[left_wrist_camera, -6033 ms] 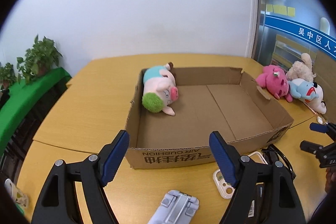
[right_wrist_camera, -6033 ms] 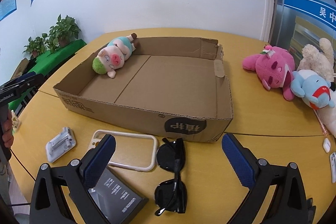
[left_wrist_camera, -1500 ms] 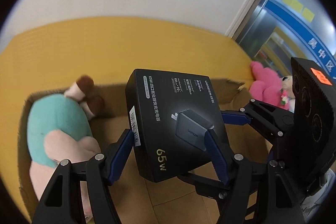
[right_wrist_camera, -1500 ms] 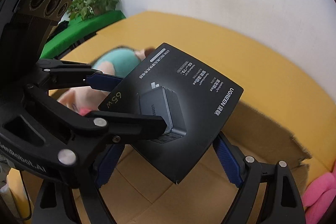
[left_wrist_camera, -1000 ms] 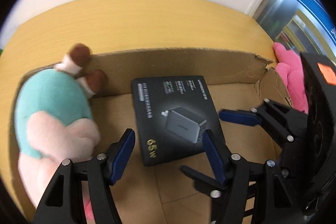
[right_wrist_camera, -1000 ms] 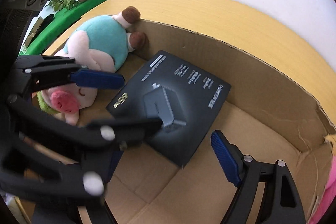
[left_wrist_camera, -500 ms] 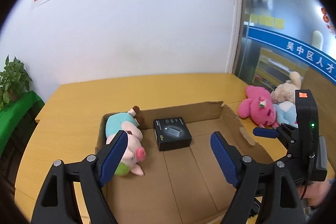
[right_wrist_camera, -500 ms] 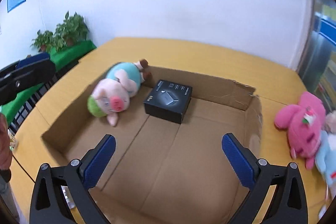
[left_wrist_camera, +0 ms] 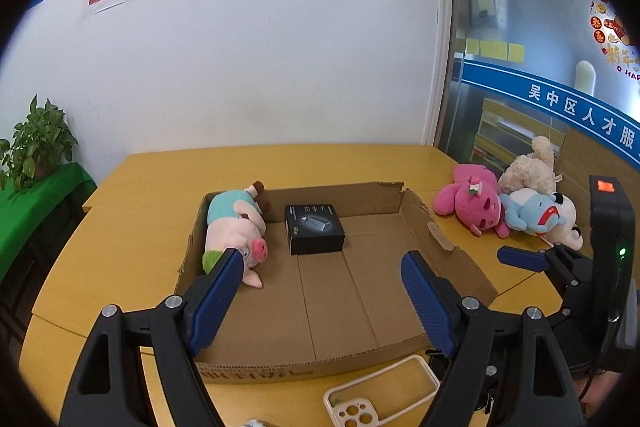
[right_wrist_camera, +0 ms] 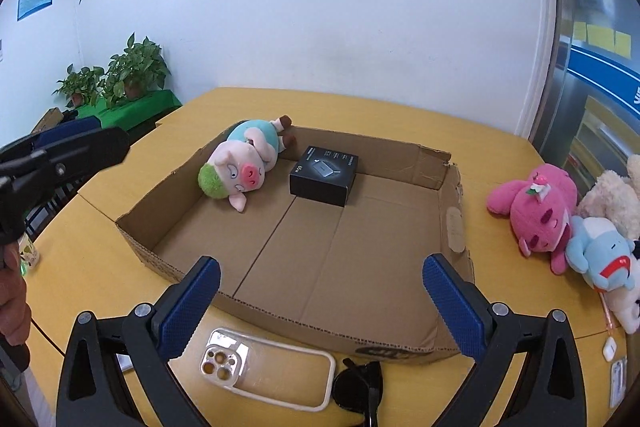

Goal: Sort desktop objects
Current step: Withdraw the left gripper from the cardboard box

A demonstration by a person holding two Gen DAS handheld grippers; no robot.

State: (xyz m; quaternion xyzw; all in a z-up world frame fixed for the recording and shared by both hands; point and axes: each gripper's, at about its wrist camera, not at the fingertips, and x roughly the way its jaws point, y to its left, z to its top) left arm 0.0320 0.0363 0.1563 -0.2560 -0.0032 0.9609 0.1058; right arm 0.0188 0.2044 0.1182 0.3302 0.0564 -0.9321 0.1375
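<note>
Black charger box (right_wrist_camera: 324, 175) lies flat in the cardboard box (right_wrist_camera: 454, 223) at the back wall, just beside the pig plush (right_wrist_camera: 240, 165). Left gripper (left_wrist_camera: 320, 301) and right gripper (right_wrist_camera: 320, 301) jaws spread, nothing between (both just opened wider). Clear phone case (right_wrist_camera: 268, 371) on table in front.

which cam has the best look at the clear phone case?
Right wrist. The phone case lies whole on the table in front of the cardboard box, camera cutouts and full rim visible, beside the sunglasses. Left wrist shows the phone case only partly, cropped near the frame's bottom behind that gripper's finger.
</note>
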